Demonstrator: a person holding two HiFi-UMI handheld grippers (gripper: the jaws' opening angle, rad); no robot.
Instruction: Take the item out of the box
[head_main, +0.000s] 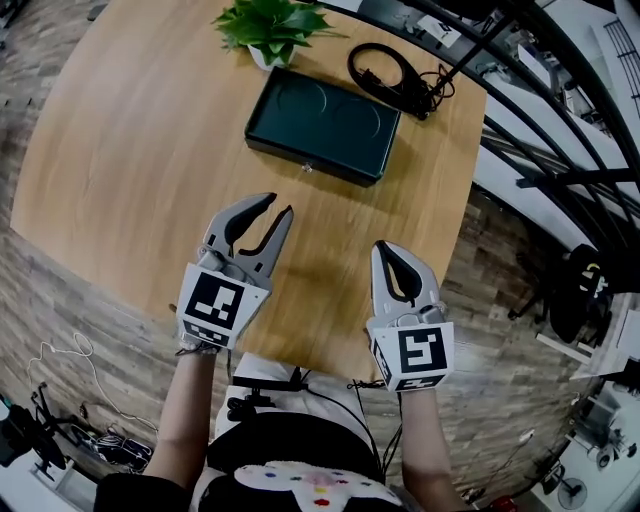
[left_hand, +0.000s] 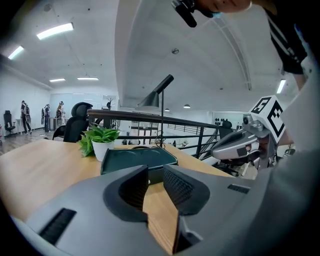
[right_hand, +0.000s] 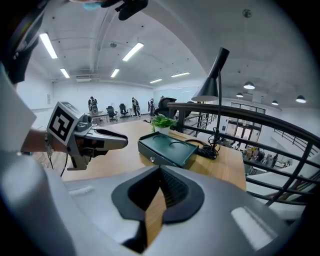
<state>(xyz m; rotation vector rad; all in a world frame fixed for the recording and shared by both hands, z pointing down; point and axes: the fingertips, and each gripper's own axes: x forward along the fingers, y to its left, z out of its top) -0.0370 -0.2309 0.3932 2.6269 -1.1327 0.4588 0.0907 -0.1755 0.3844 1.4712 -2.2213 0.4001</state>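
Left gripper (head_main: 278, 206), closed flat dark-green box (head_main: 322, 125)

1. The box (head_main: 322, 125), ahead of both grippers, is dark green.
2. The worktop (head_main: 130, 150) under them is light brown with wood grain.
3. The plant (head_main: 272, 25) beyond the box has bright green leaves and sits in a white pot (head_main: 262, 58).
4. The left gripper (head_main: 278, 208) and right gripper (head_main: 385, 247) are grey with black ribbed pads (left_hand: 179, 187).
5. Each cube (head_main: 213, 305) carries black-and-white square markers.
6. The cable (head_main: 390, 75) past the right gripper is black.
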